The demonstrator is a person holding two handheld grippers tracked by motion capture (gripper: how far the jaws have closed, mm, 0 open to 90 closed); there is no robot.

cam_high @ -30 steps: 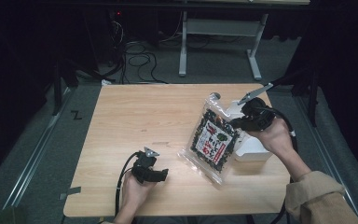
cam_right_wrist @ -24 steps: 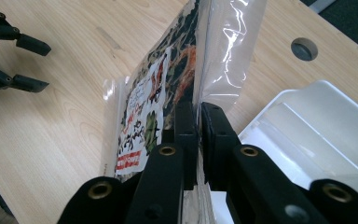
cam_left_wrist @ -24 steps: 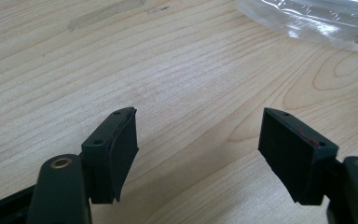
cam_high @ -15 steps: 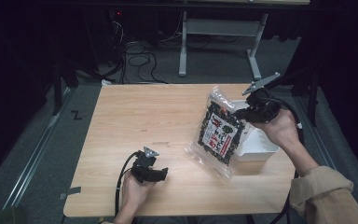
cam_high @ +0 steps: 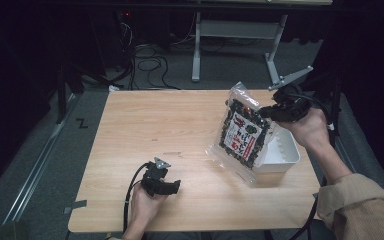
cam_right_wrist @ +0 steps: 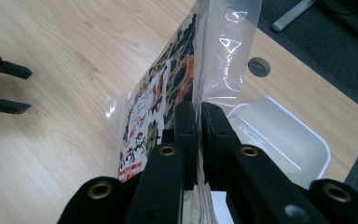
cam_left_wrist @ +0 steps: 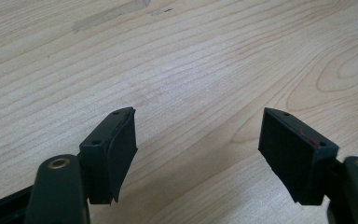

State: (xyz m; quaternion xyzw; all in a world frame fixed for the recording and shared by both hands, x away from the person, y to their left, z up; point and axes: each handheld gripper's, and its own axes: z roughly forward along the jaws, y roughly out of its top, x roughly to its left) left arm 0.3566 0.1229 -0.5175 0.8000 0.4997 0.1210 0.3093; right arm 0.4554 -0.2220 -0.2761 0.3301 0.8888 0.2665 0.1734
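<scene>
- At the left of the high view, the left gripper (cam_high: 172,186) lies low on the wooden table (cam_high: 145,125) near its front edge, in the person's left hand (cam_high: 144,204); in the left gripper view its jaws stand wide apart over bare wood grain with nothing between them.
- Right of centre, a clear plastic bag (cam_high: 244,131) of dark dried contents hangs tilted, its lower corner down by the table and against the white tray (cam_high: 286,156).
- The bag's label (cam_right_wrist: 142,135) is white with red and green print; the writing is too small and skewed to read.
- The right gripper (cam_high: 269,113), in the person's right hand (cam_high: 310,131), has its jaws pinched tight on the bag's clear edge, as the right gripper view shows.
- The white tray sits at the table's right edge, beneath the bag.
- A round cable hole (cam_right_wrist: 259,66) pierces the tabletop beyond the tray.
- Behind the table the room is dark: grey floor, loose cables (cam_high: 145,55) and a metal desk frame (cam_high: 240,35).
</scene>
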